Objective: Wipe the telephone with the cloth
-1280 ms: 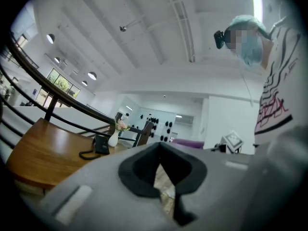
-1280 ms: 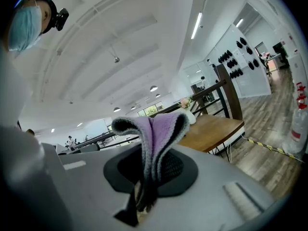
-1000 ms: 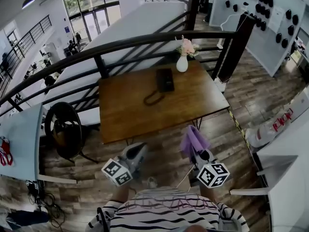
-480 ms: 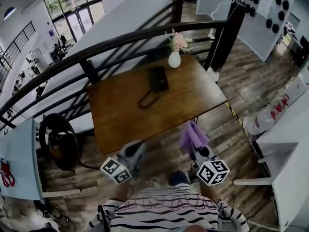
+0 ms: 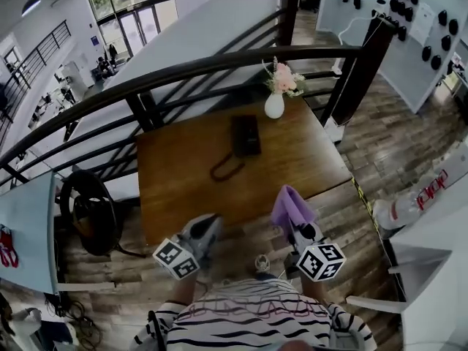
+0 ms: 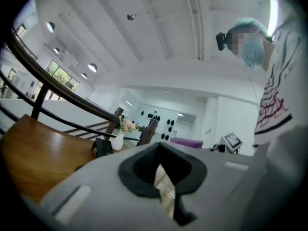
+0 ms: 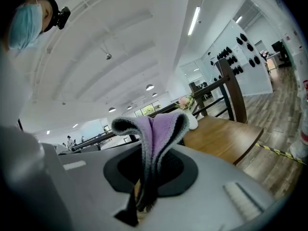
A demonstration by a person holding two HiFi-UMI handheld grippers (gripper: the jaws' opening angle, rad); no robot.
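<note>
The wiping is not yet under way: the right tool [image 5: 296, 229] grasps the folded purple cloth [image 5: 291, 205] near the brown wooden tabletop [image 5: 300, 163]'s near edge, well apart from the black corded telephone [image 5: 246, 135] at the far side; the left tool [image 5: 205, 229] is clenched on nothing

The telephone [image 5: 246, 134] is way too small in the head view to make out any keys, and in the left gripper view it's just a dark blurry lump. The cloth [image 7: 153, 138] has its bottom end lost between the jaws of the right gripper [image 7: 142, 196].
</note>
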